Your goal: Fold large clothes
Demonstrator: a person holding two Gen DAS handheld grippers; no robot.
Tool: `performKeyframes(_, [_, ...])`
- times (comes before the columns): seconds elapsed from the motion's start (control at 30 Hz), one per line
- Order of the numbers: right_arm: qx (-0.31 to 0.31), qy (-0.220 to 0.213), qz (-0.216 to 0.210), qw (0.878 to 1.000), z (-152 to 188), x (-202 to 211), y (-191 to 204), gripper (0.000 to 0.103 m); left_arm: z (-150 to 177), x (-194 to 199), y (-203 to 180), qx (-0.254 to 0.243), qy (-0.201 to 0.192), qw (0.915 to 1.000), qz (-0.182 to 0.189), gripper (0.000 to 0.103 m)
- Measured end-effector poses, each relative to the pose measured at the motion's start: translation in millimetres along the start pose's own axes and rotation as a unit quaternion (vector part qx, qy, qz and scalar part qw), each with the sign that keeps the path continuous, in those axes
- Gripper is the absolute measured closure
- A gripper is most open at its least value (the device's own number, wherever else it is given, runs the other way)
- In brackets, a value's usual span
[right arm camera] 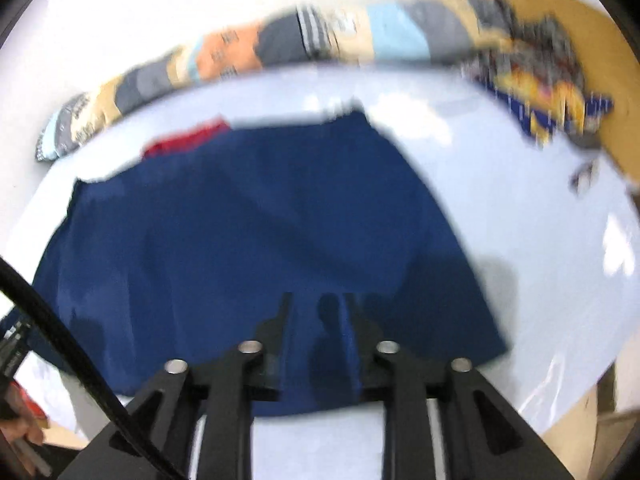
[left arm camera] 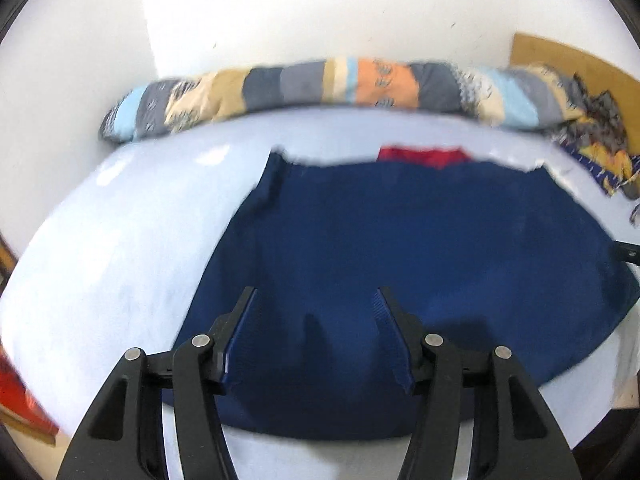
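A large navy blue garment [left arm camera: 400, 240] [right arm camera: 240, 220] lies spread flat on a bed with a pale sheet [left arm camera: 100, 240] [right arm camera: 520, 220]. A red patch [left arm camera: 424, 156] [right arm camera: 188, 138] shows at its far edge. My left gripper [left arm camera: 316, 292] hovers over the near left part of the garment, its jaws wide apart with nothing between them. My right gripper [right arm camera: 318, 298] is over the near right part, close to the hem. Its jaws stand a narrow gap apart, and only the flat cloth and their shadow show below.
A long patchwork roll of bedding [left arm camera: 320, 80] [right arm camera: 280, 44] lies along the wall at the far side. A crumpled patterned cloth [left arm camera: 600, 140] [right arm camera: 540, 92] sits by the tan headboard [left arm camera: 560, 56] [right arm camera: 580, 8]. A black cable [right arm camera: 60, 320] crosses the lower left.
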State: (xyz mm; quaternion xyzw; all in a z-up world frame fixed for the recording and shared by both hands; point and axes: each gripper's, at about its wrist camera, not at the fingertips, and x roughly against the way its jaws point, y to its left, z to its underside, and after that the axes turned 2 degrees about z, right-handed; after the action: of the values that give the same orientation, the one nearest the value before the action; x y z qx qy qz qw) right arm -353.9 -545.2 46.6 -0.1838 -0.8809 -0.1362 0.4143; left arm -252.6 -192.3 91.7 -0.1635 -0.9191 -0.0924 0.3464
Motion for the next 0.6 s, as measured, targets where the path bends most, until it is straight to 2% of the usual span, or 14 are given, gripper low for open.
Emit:
performKeyframes(0.03, [0.005, -0.011, 0.003, 1.000, -7, 0, 6, 0.048, -11, -5, -3, -0.003, -0.005, 1.0000, 0.007, 0.045])
performKeyframes(0.07, [0.010, -0.016, -0.001, 1.000, -14, -4, 14, 0.045, -18, -9, -5, -0.006, -0.009, 0.9999, 0.008, 0.045])
performKeyframes(0.17, [0.035, -0.022, -0.018, 0.999, -33, -22, 44, 0.045, -45, -40, -14, -0.016, -0.010, 0.9998, 0.005, 0.044])
performKeyframes(0.27, [0.070, -0.035, -0.026, 0.997, -53, -47, 76, 0.045, -65, -84, -15, -0.009, 0.013, 0.9999, 0.006, 0.044])
performKeyframes(0.33, [0.087, -0.038, -0.048, 0.994, -60, -63, 88, 0.045, -75, -110, -12, 0.000, 0.020, 0.9998, 0.004, 0.044])
performKeyframes(0.43, [0.104, -0.017, -0.076, 0.992, -76, -93, 113, 0.045, -82, -144, -6, 0.016, 0.040, 0.9991, -0.002, 0.044])
performKeyframes(0.53, [0.087, 0.009, -0.101, 0.991, -86, -121, 114, 0.045, -85, -168, 1, 0.015, 0.051, 0.9985, -0.016, 0.044])
performKeyframes(0.6, [0.088, 0.035, -0.089, 0.991, -86, -141, 110, 0.045, -83, -178, 9, 0.024, 0.059, 0.9977, -0.024, 0.044])
